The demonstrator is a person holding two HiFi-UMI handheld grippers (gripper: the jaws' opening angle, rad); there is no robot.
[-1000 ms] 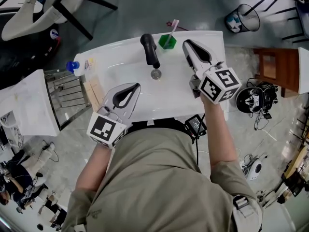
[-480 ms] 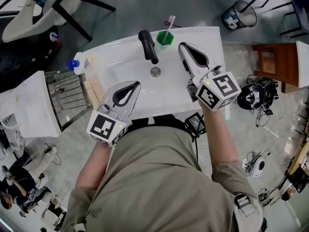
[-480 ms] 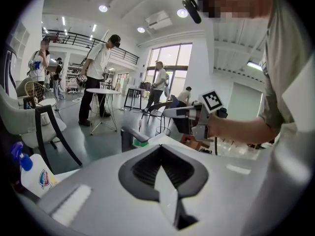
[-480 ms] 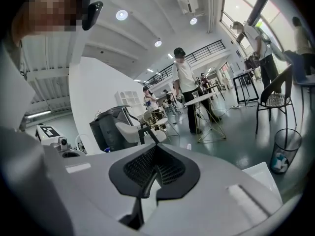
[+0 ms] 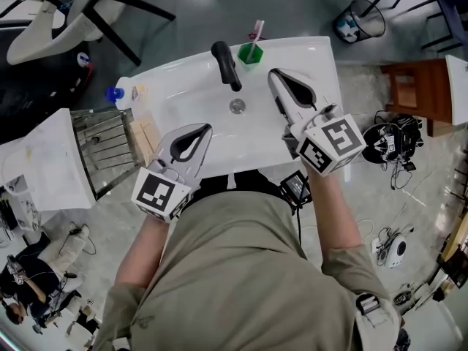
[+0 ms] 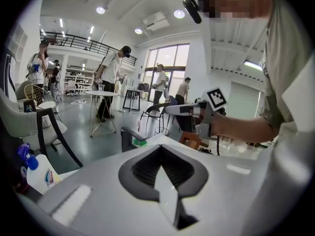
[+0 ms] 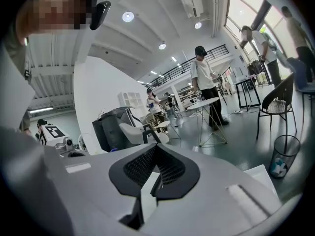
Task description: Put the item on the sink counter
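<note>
A white sink counter [image 5: 314, 57] carries a black faucet [image 5: 225, 63] above the drain [image 5: 236, 107]. Behind the faucet stands a green cup [image 5: 250, 54] holding a pink-and-white toothbrush [image 5: 257, 32]. My left gripper [image 5: 202, 129] hovers over the basin's front left, shut and empty. My right gripper [image 5: 273, 74] hangs over the basin's right side, a little short of the cup, also shut with nothing in it. In the left gripper view the shut jaws [image 6: 160, 148] point at the faucet [image 6: 128, 137] and cup [image 6: 140, 142]. The right gripper view shows its tips [image 7: 156, 147] closed.
A white spray bottle with a blue cap [image 5: 123, 92] lies at the counter's left end. A metal rack [image 5: 102, 148] and wooden blocks [image 5: 142, 139] sit left of the sink. A wire bin [image 5: 358, 20] and a wooden stool [image 5: 417, 97] stand to the right. People stand farther back.
The right gripper has drawn back a little from the green cup toward the person. The left gripper has hardly moved. Both stay shut and empty.
</note>
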